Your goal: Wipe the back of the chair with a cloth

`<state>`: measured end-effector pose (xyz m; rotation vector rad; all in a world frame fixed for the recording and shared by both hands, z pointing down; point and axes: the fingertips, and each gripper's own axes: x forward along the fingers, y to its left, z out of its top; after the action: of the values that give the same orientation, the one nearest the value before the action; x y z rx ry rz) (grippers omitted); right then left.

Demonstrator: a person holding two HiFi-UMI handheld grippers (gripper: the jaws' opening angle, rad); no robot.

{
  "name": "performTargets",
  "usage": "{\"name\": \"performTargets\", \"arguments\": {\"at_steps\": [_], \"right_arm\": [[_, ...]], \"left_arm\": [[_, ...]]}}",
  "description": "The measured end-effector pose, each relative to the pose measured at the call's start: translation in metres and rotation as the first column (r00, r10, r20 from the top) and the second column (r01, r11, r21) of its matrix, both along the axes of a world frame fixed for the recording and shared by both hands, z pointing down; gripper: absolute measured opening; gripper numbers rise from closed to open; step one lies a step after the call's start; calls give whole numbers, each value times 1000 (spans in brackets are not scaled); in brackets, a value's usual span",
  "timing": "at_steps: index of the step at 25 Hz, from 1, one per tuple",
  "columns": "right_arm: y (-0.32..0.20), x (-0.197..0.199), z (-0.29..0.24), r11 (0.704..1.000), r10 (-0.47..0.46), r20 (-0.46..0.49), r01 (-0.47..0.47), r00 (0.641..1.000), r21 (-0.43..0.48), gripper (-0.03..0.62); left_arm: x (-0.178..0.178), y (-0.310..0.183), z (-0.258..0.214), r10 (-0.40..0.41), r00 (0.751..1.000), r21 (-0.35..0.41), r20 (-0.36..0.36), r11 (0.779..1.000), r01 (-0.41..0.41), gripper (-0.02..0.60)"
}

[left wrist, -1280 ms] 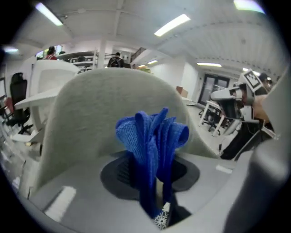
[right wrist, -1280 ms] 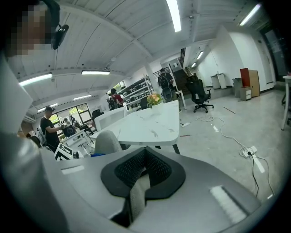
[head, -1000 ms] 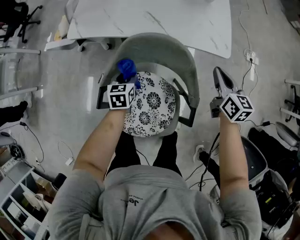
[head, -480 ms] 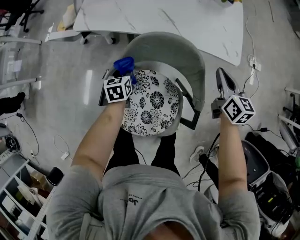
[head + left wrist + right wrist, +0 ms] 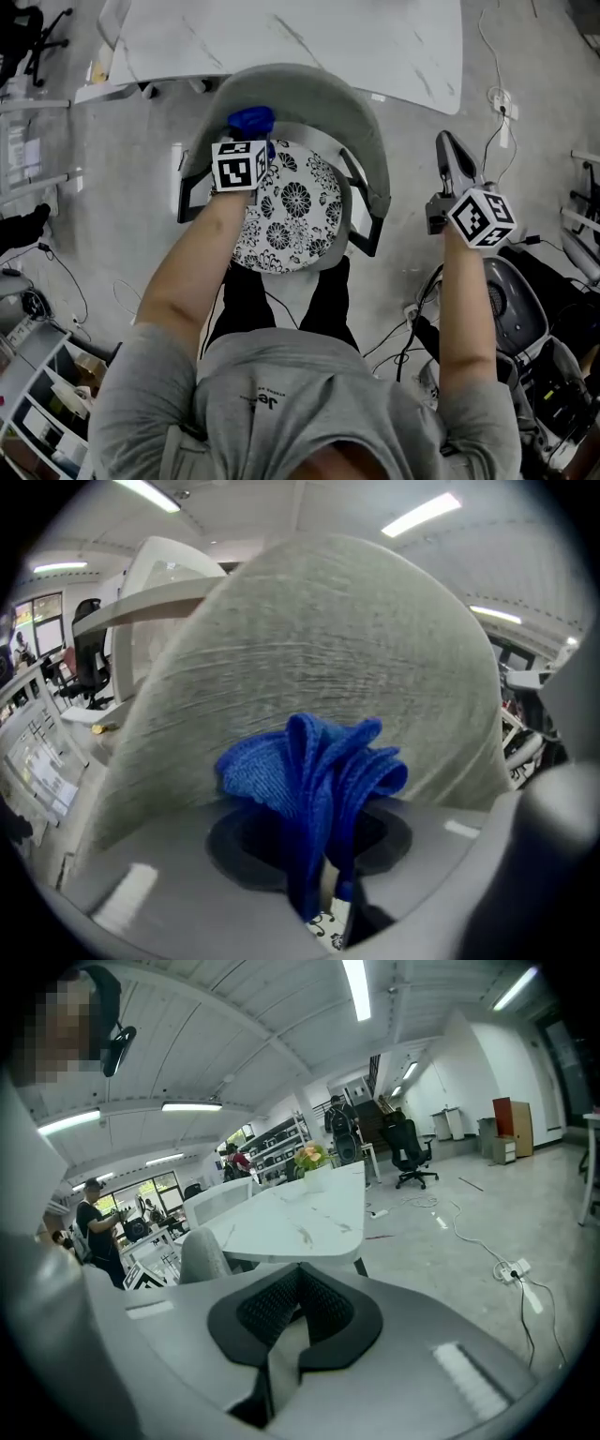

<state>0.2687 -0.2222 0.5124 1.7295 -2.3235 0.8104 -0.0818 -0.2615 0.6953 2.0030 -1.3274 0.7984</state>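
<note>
Left gripper (image 5: 323, 878) has its jaws closed tight on a blue cloth (image 5: 314, 771). They pinch the cloth low down, so the bunched folds fan out ahead of the tips as a soft pad. That hold looks deliberate: the fabric, not the hard jaws, is what meets the chair. From the head view, this gripper reaches forward over the floral seat cushion (image 5: 295, 211), the person's forearm stretched along the cushion's left side. The cloth sits at the inner face of the grey chair back (image 5: 323, 94), towards its left end and near the top edge. In the left gripper view the curved felt-like back fills the picture directly behind the cloth. The two appear to be touching, or very nearly so, which suits a wiping stroke along the curve.

Off to the side, the right gripper (image 5: 450, 150) hangs well apart from the chair, beyond its right armrest (image 5: 367, 223) and over bare floor. Its jaws are closed together with nothing between them. It seems to be kept out there simply so the wiping arm has room.

Farther off, past the chair back, stands a white marble-patterned table (image 5: 309, 37). A cable with a power strip (image 5: 499, 103) lies on the floor to its right.
</note>
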Motion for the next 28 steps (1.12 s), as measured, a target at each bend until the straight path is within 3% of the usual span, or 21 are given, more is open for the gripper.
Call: {"name": "performTargets", "arguments": {"at_steps": [6, 12, 15, 18, 20, 21, 22, 24, 28], "right_arm": [[10, 39, -1, 999, 39, 6, -39, 999, 9, -3], [22, 66, 0, 998, 67, 19, -68, 998, 9, -3], [26, 72, 1, 997, 77, 26, -77, 997, 11, -3], [28, 70, -1, 997, 76, 29, -77, 997, 14, -3], [29, 65, -2, 997, 71, 30, -71, 997, 15, -3], [29, 62, -3, 998, 66, 29, -67, 997, 16, -3], [29, 58, -4, 998, 61, 29, -62, 998, 17, -3], [29, 49, -7, 999, 50, 27, -51, 998, 17, -4], [29, 28, -10, 1000, 25, 21, -25, 999, 11, -3]], "left_arm": [[83, 1, -9, 174, 985, 13, 17, 985, -174, 178], [156, 21, -28, 364, 930, 60, 58, 928, -367, 178], [174, 34, -29, 469, 876, 61, 112, 876, -478, 178], [198, 53, -31, 594, 790, 65, 152, 792, -607, 178], [211, 66, -33, 653, 745, 62, 138, 745, -665, 178], [214, 70, -34, 667, 736, 60, 113, 735, -675, 178], [215, 73, -36, 669, 739, 59, 78, 737, -673, 178], [208, 75, -40, 636, 772, 60, -6, 771, -634, 178], [157, 69, -37, 462, 881, 56, -103, 887, -458, 178]]}}
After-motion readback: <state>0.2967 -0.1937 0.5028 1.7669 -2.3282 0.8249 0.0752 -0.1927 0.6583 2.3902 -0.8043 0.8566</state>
